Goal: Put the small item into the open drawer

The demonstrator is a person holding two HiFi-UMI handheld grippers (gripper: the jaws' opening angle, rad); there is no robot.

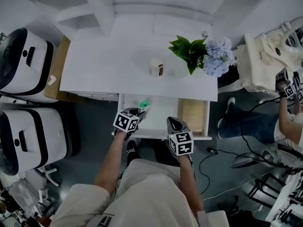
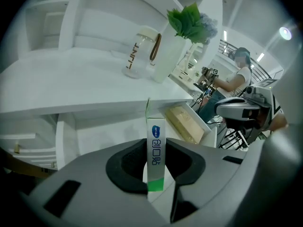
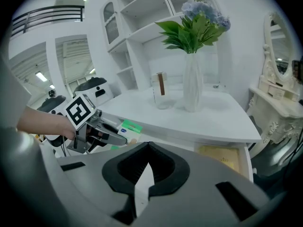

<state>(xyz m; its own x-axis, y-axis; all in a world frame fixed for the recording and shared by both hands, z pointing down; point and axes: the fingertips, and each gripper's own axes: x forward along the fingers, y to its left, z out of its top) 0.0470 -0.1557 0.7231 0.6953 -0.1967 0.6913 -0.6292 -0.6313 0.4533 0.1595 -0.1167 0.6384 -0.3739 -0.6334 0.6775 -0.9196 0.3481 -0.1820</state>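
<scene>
Left gripper [image 1: 140,110], narrowly parted, pinches the small box [image 2: 156,151] above the drawer [image 1: 162,135].

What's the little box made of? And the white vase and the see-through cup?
The box looks like thin printed cardboard, slightly glossy, with flat faces and sharp folded edges. The vase is probably ceramic: smooth, plain white, with a soft sheen. The cup is clear glass or plastic; the desk shows through it, and I can't tell which.

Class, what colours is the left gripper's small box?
The small box is white with blue print and a green end; best in the left gripper view.
</scene>
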